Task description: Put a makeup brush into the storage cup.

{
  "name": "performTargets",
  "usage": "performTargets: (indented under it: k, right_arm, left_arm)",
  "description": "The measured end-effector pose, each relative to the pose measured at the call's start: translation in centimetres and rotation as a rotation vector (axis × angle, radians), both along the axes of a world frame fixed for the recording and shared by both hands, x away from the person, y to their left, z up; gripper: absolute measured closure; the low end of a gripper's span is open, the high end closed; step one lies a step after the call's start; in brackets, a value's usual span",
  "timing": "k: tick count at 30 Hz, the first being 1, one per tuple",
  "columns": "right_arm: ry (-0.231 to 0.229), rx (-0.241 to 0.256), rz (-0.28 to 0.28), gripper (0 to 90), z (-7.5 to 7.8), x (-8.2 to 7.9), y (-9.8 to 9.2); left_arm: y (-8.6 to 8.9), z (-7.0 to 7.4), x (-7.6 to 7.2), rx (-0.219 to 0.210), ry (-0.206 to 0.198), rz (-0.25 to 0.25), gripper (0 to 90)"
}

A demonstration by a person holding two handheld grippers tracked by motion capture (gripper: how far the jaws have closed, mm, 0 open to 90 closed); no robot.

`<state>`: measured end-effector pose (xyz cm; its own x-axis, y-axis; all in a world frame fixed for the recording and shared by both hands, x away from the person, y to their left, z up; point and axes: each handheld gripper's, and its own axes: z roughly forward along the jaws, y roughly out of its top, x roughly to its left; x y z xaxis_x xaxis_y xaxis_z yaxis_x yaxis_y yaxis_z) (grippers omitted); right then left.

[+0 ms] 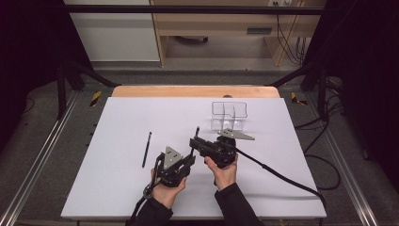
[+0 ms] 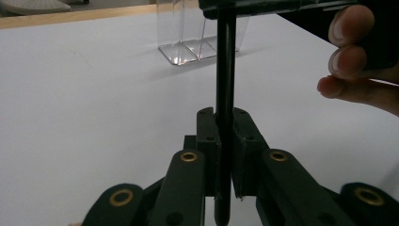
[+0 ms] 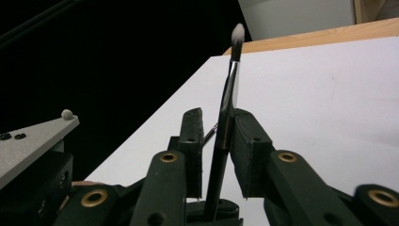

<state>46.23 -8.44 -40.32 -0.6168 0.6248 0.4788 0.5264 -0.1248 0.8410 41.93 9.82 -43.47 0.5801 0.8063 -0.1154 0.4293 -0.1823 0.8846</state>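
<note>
We look down on a white table [image 1: 141,188] where a person's two hands meet near the front centre, each holding a black gripper. The left gripper [image 1: 189,161] sits at the left, gripped by the left hand [image 1: 165,189], with a grey three-cornered plate on top. The right gripper [image 1: 195,141] sits just beside it, held by the right hand [image 1: 225,170], its jaws pointing left toward the other gripper, and its black cable [image 1: 282,176] trails off to the right across the table.

Between the two grippers a slim makeup brush [image 1: 196,132] stands nearly upright. In the left gripper view, the left gripper [image 2: 226,141] has its jaws pressed together on the dark handle of the brush [image 2: 225,70], which rises straight up to the right gripper at the top edge. In the right gripper view, the right gripper [image 3: 219,139] has its jaws a little apart: the brush [image 3: 228,99] leans against the right-hand jaw, while a gap shows at the other. Its silver ferrule and pale bristle tip point upward.

A second thin dark brush or pencil [image 1: 147,149] lies flat on the table to the left, well apart from the hands. A clear plastic organizer [image 1: 228,115] with compartments stands farther back, just beyond the right gripper.
</note>
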Motion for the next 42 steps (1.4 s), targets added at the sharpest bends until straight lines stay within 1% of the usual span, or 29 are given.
performTargets:
  k: [4, 9, 12, 13, 16, 18, 19, 20, 21, 23, 24, 25, 26, 28, 30, 34, 37, 42]
  right_arm:
    - [0.005, 0.003, -0.006, 82.6, 0.0, -0.1, 0.0]
    - [0.003, 0.012, 0.008, 83.6, 0.1, -0.1, 0.0]
    - [0.002, 0.012, 0.015, 83.8, 0.2, -0.2, -0.1]
    - [-0.002, 0.01, 0.018, 83.9, 0.2, -0.2, -0.1]
    - [-0.012, 0.003, 0.02, 84.0, 0.2, -0.3, -0.2]
    - [-0.019, 0.0, 0.02, 84.0, 0.4, -0.3, -0.2]
    - [-0.021, -0.001, 0.021, 84.0, 0.5, -0.4, -0.3]
    - [-0.032, -0.007, 0.02, 84.0, 0.6, -0.3, -0.4]
    - [-0.032, -0.007, 0.02, 84.0, 0.6, -0.3, -0.4]
    - [-0.038, -0.013, 0.021, 84.0, 0.7, -0.4, -0.5]
    - [-0.047, -0.017, 0.02, 84.0, 0.8, -0.4, -0.6]
    - [-0.047, -0.017, 0.02, 84.0, 0.8, -0.4, -0.6]
    - [-0.057, -0.024, 0.019, 84.0, 0.9, -0.4, -0.7]
    - [-0.06, -0.027, 0.018, 84.0, 0.9, -0.5, -0.7]
    - [-0.066, -0.034, 0.019, 84.0, 0.9, -0.5, -0.8]
    - [-0.071, -0.046, 0.017, 84.0, 1.0, -0.5, -0.8]
    - [-0.082, -0.058, 0.013, 84.0, 1.0, -0.5, -0.9]
    - [-0.091, -0.066, 0.006, 84.0, 1.2, -0.5, -1.0]
  left_arm:
    - [0.0, 0.0, -0.1, -0.001, -0.003, -0.002, 82.9]
    - [0.1, 0.1, -0.2, 0.002, -0.008, -0.01, 82.6]
    - [0.1, 0.1, -0.3, 0.006, -0.012, -0.022, 81.8]
    - [0.1, 0.2, -0.3, 0.012, -0.016, -0.023, 79.8]
    - [0.3, 0.3, -0.4, 0.01, -0.028, -0.054, 71.8]
    - [0.5, 0.5, -0.4, 0.019, -0.042, -0.065, 67.8]
    - [0.6, 0.6, -0.4, 0.015, -0.039, -0.082, 64.0]
    - [0.7, 0.6, -0.4, 0.015, -0.037, -0.088, 59.0]
    - [0.8, 0.7, -0.3, 0.021, -0.038, -0.093, 59.0]
    - [1.0, 0.9, -0.3, 0.028, -0.044, -0.109, 54.2]
    - [1.1, 1.0, -0.3, 0.035, -0.047, -0.117, 49.9]
    - [1.2, 1.1, -0.3, 0.037, -0.05, -0.128, 49.9]
    - [1.3, 1.2, -0.4, 0.036, -0.053, -0.139, 48.0]
    - [1.6, 1.3, -0.4, 0.041, -0.059, -0.149, 46.8]
    - [2.1, 1.5, -0.4, 0.041, -0.058, -0.165, 44.4]
    - [2.9, 1.6, -0.5, 0.051, -0.065, -0.182, 37.1]
    - [3.5, 1.7, -0.4, 0.069, -0.074, -0.201, 31.9]
    - [4.5, 1.8, -0.2, 0.079, -0.061, -0.224, 26.1]
